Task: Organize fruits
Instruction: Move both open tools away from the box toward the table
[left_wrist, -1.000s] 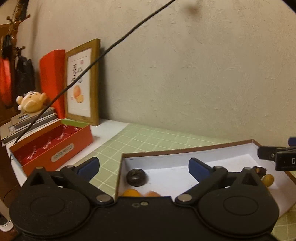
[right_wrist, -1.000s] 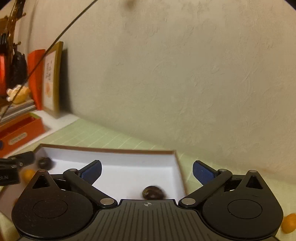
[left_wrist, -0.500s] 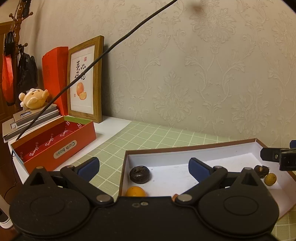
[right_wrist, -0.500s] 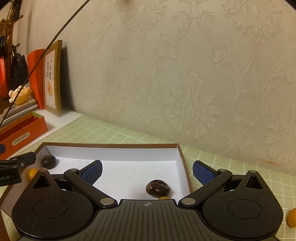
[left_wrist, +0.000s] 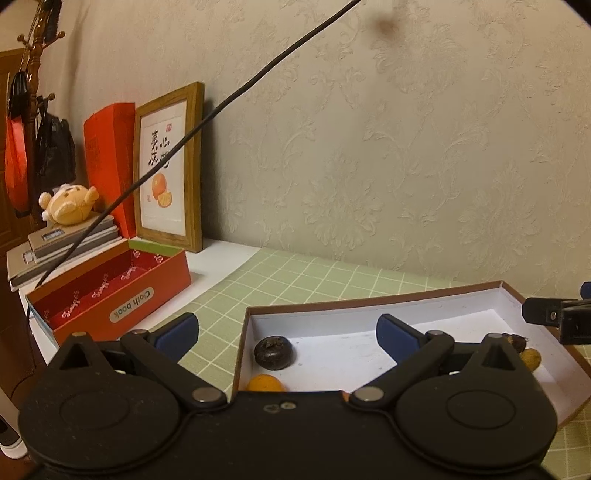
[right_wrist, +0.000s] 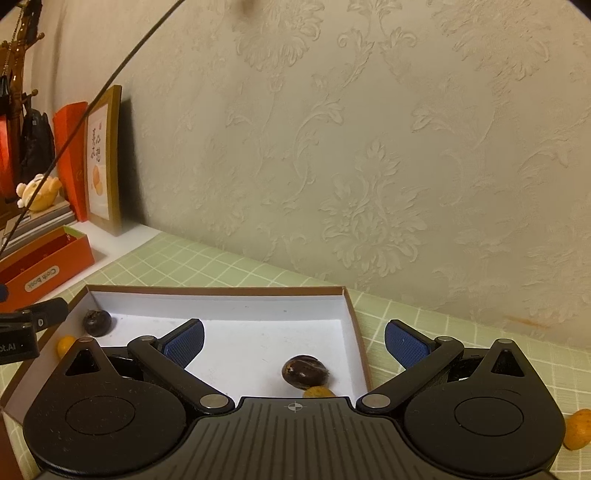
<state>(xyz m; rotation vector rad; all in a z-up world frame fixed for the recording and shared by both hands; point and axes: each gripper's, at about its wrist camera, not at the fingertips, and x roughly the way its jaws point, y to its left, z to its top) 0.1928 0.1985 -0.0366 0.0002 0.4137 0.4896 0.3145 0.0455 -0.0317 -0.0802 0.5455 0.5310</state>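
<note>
The fruits lie in a shallow white-lined box with brown walls, set on the green checked mat that covers the table. The box runs long from left to right, its far wall roughly parallel to the patterned wall behind. In its left end sits a dark round fruit, dimple turned upward, and just in front of it an orange fruit, half hidden by the left claw's body. At the right end lies another dark fruit, somewhat oval with its long axis across the box, and touching its near side a small orange one (mostly hidden under the right claw's housing). One more orange fruit rests on the mat outside the box, well off to the right.

The left claw hovers over the box's left end, its blue pads spread wide apart and holding nothing. The right claw hangs over the right end, likewise spread wide and empty.

Further left on the table stands an open red box labelled "Cloth book", behind it a wooden picture frame leaning on the wall, and a plush toy atop stacked books. A black cable slants across both views.
</note>
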